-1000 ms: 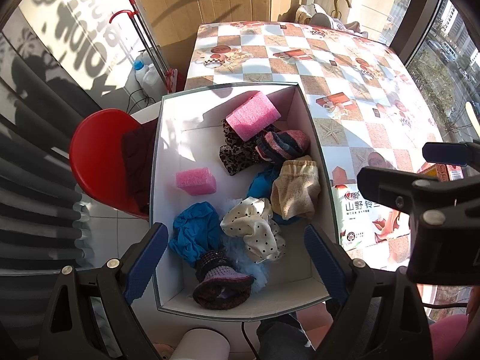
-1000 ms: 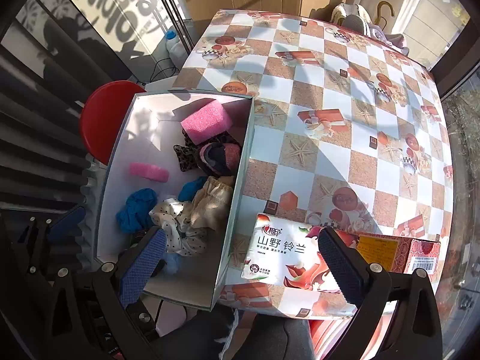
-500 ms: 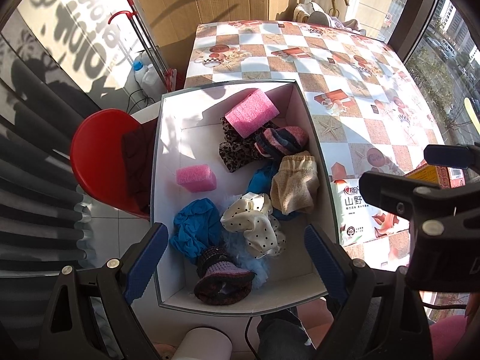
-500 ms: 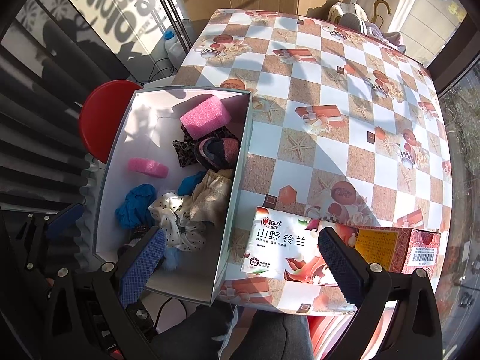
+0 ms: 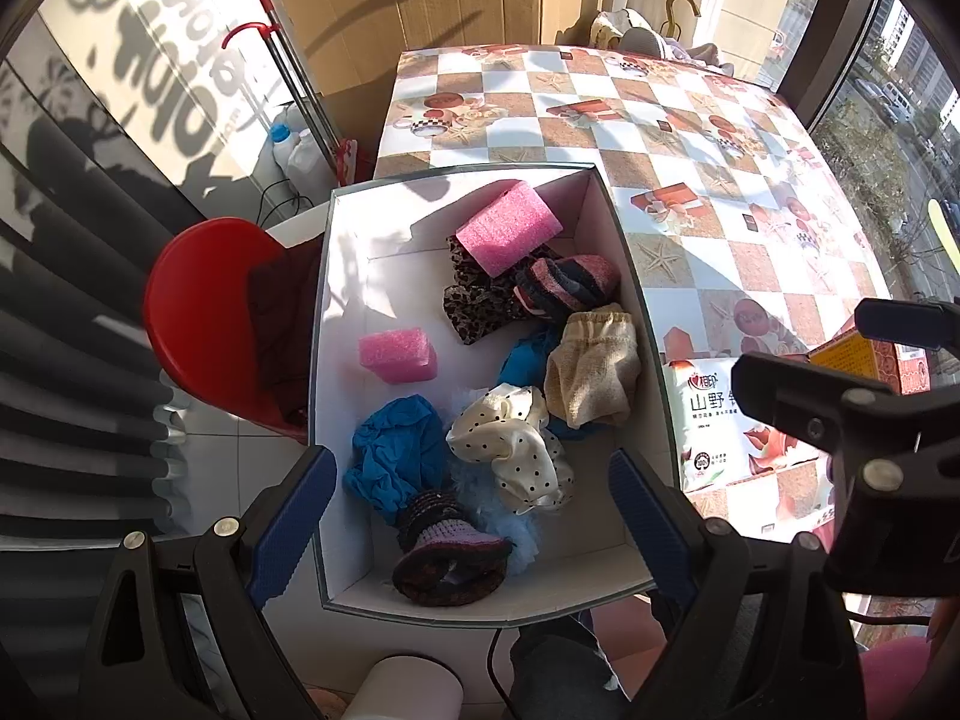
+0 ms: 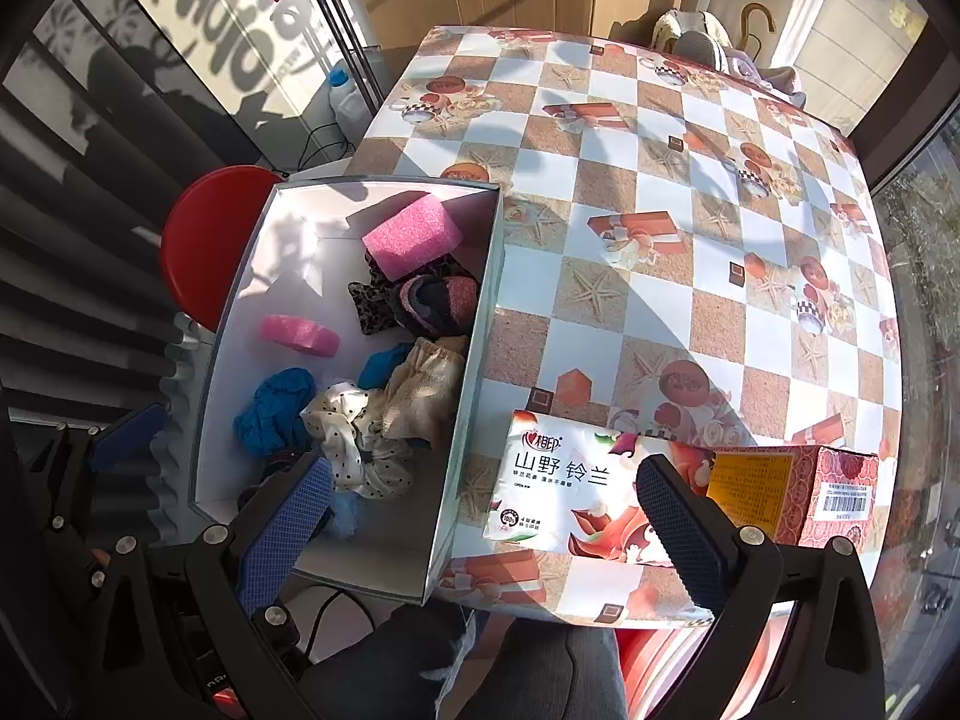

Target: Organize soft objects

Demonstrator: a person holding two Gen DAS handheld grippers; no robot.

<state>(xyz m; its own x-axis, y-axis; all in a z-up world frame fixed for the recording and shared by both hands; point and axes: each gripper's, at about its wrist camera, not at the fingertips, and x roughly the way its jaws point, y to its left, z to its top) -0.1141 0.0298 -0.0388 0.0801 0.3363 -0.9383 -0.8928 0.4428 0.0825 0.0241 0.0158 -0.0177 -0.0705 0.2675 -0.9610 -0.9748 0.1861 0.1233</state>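
Note:
A white box beside the table holds several soft things: two pink foam blocks, a blue cloth, a polka-dot cloth, a beige pouch, a striped knit sock and a purple knit bootie. My left gripper hangs open above the box's near end, holding nothing. My right gripper is open over the box's right wall and a tissue pack, well above both.
The checkered table stretches right of the box. A red carton lies by the tissue pack. A red stool stands left of the box. A person's dark-clothed legs are at the bottom.
Both views have shifted slightly; the box and table sit a little lower in the frames. The soft things in the box have not moved. Both grippers stay open.

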